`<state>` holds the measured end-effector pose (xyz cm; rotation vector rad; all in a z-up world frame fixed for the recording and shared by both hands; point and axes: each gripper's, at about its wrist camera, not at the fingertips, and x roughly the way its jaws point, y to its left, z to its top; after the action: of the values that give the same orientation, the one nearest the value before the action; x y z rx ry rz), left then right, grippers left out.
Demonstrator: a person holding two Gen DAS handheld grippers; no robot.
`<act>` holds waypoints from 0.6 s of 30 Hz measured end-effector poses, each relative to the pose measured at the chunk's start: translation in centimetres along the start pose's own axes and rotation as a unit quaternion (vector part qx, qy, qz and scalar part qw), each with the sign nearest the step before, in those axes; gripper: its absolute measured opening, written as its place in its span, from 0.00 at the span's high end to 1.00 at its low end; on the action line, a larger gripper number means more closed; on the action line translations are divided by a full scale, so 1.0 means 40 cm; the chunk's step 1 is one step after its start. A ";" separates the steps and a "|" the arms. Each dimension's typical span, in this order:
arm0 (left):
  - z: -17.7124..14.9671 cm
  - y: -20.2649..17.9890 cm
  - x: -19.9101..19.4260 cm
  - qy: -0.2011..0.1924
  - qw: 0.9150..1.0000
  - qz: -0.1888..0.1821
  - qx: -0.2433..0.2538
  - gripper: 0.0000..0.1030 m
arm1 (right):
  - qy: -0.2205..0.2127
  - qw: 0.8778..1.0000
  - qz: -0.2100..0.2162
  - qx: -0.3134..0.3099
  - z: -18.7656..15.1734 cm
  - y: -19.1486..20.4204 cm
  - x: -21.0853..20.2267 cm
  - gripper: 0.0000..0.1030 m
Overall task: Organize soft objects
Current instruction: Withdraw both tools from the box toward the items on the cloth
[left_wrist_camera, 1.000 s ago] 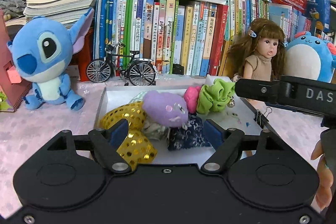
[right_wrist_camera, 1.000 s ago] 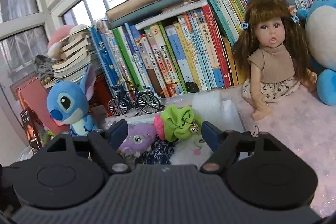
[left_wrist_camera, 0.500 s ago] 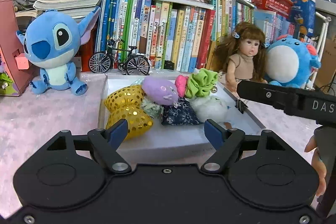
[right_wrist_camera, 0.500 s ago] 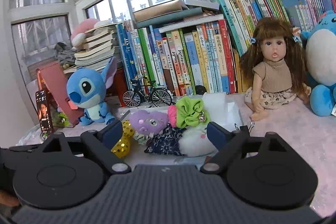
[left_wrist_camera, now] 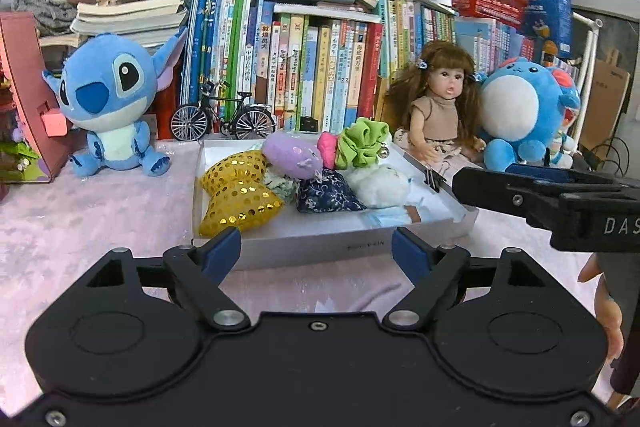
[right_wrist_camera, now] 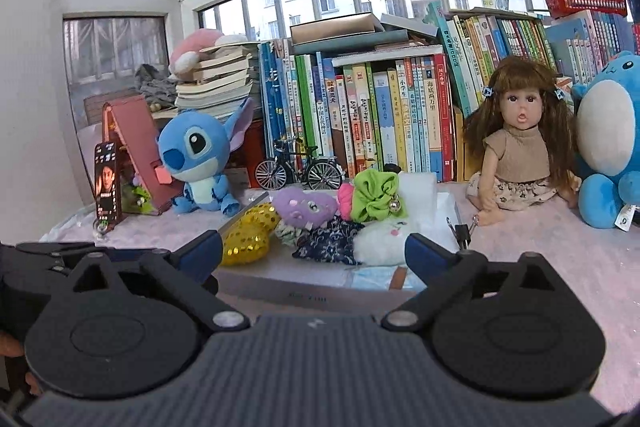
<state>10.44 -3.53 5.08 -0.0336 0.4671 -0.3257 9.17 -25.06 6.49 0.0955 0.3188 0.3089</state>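
Judging sorting near done; soft toys (left_wrist_camera: 304, 179) heaped in white tray (left_wrist_camera: 320, 247) just ahead of both jaws; left gripper (left_wrist_camera: 316, 251) spread, empty; right gripper (right_wrist_camera: 314, 255) just widened, empty.

a: the yellow cushion (left_wrist_camera: 240, 194) looks like cloth covered in shiny gold sequins, and the white box (left_wrist_camera: 320, 247) is smooth matt card.

b: the purple plush (left_wrist_camera: 294, 157) is fuzzy, the green scrunchie (left_wrist_camera: 362, 143) is crinkled matt fabric, and the tabletop (left_wrist_camera: 80, 227) has a soft pink cloth cover.
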 end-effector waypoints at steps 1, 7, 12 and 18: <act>-0.007 -0.003 -0.008 -0.002 1.000 -0.001 0.004 0.20 | 0.000 1.000 -0.001 -0.002 -0.006 0.004 -0.005 0.01; -0.049 -0.014 -0.049 -0.010 1.000 -0.001 0.023 0.20 | 0.002 1.000 -0.006 -0.023 -0.044 0.024 -0.038 0.00; -0.076 -0.007 -0.077 -0.015 1.000 0.002 0.021 0.20 | 0.004 0.999 -0.013 -0.034 -0.074 0.032 -0.062 0.00; -0.103 0.002 -0.107 -0.020 0.999 0.007 0.030 0.19 | 0.007 0.999 -0.027 -0.033 -0.112 0.034 -0.081 0.00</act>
<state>5.01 -1.95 3.25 0.0219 0.4171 -0.3241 4.39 -24.58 3.40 0.0191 0.3234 0.2661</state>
